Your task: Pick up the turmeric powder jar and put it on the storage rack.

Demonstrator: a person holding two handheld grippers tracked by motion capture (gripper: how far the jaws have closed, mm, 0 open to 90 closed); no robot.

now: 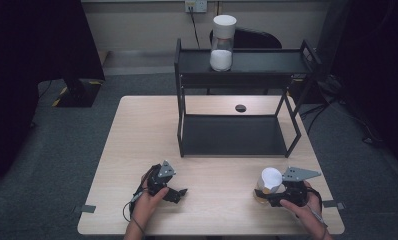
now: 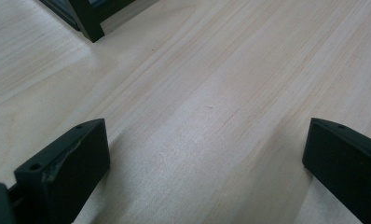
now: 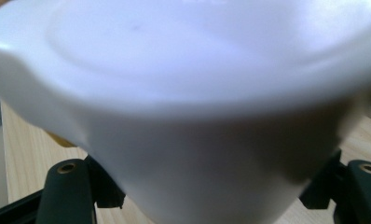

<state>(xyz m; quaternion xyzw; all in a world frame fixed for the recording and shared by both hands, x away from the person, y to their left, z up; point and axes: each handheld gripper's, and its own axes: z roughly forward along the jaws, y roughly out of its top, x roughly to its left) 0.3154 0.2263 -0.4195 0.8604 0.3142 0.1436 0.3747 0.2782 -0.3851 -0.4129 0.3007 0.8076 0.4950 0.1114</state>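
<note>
A jar with a white lid [image 1: 270,178] and amber contents stands near the front right of the wooden table [image 1: 137,150]. My right gripper [image 1: 266,195] is shut on its body from the right. In the right gripper view the white lid [image 3: 197,93] looms close, with the two black jaws low on either side of the jar and the gripper [image 3: 211,198] closed around it. My left gripper [image 1: 179,192] rests at the front left with its jaws wide apart. In the left gripper view it [image 2: 207,158] has bare table [image 2: 197,84] between its jaws.
A black two-level rack [image 1: 179,100] stands at the back middle of the table. A taller jar with a white lid and white contents [image 1: 222,45] is on its top shelf. The rack's foot [image 2: 88,18] appears ahead of the left gripper. A round hole [image 1: 240,108] lies behind the rack.
</note>
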